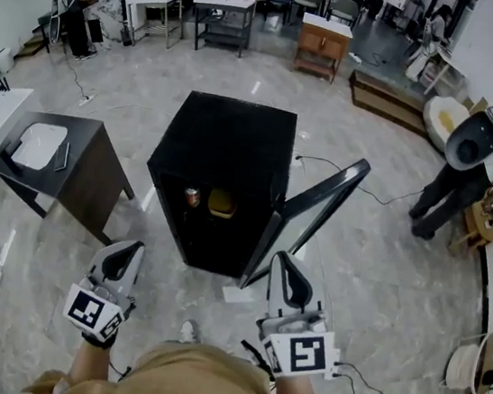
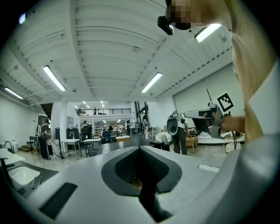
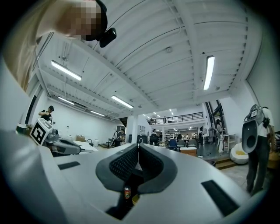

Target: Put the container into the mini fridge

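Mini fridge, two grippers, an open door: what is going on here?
A person holds the left gripper and the right gripper close to the body, both shut and empty. Ahead stands the black mini fridge with its door swung open. A yellow container sits inside it, beside a can.

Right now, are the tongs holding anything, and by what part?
Nothing. Left tongs and right tongs are shut, empty; the container sits in the mini fridge.

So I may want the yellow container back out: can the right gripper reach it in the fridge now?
Probably yes. The mini fridge door stands open, the container shows inside beside a can, and nothing blocks the right gripper; its jaws are shut, though.
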Available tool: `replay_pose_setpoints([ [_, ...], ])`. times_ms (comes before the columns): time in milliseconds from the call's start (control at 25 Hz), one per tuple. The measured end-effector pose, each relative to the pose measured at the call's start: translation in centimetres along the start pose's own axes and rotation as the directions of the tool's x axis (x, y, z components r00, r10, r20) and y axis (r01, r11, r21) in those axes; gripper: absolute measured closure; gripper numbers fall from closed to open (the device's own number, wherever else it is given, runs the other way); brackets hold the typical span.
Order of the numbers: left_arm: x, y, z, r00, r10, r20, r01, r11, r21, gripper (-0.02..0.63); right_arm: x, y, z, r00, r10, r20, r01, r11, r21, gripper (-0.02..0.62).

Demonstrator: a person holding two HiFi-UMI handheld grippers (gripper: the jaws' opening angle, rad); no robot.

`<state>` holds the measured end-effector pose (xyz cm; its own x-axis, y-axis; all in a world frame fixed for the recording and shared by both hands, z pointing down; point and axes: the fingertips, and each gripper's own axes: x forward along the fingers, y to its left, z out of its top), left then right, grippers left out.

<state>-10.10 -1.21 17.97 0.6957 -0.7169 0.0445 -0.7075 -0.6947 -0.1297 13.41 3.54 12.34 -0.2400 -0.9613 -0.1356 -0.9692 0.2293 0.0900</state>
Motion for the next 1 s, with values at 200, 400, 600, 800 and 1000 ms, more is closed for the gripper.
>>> replay_pose_setpoints([
  [200,-1.4,0.2,0.8,0.999,0.027,0.025,-0.027,1.000,-0.007,0.604,-0.4,-0.1,1.0,0.999,-0.021,0.028,0.021,0.999,0.028,0.592],
  [400,-2.7,1.2,1.0,0.998,0.057,0.037,-0.056,0.998,-0.030,0.604,-1.0,-0.1,0.7,0.999,-0.034,0.014,0.034,0.999,0.006,0.592],
  [600,-4.0,1.7,1.1,0.995,0.093,0.048,-0.091,0.995,-0.042,0.604,-0.9,-0.1,0.7,0.999,-0.031,0.019,0.031,1.000,-0.003,0.592],
  [800,-4.9,1.8,0.7,0.994,0.106,0.041,-0.104,0.994,-0.044,0.604,-0.8,1.0,0.9,1.000,-0.011,0.021,0.011,1.000,-0.003,0.592],
  [1000,-6.7,2.1,-0.2,0.991,0.129,0.036,-0.127,0.990,-0.054,0.604,-0.4,2.3,0.3,1.000,0.006,0.020,-0.007,1.000,0.006,0.592],
])
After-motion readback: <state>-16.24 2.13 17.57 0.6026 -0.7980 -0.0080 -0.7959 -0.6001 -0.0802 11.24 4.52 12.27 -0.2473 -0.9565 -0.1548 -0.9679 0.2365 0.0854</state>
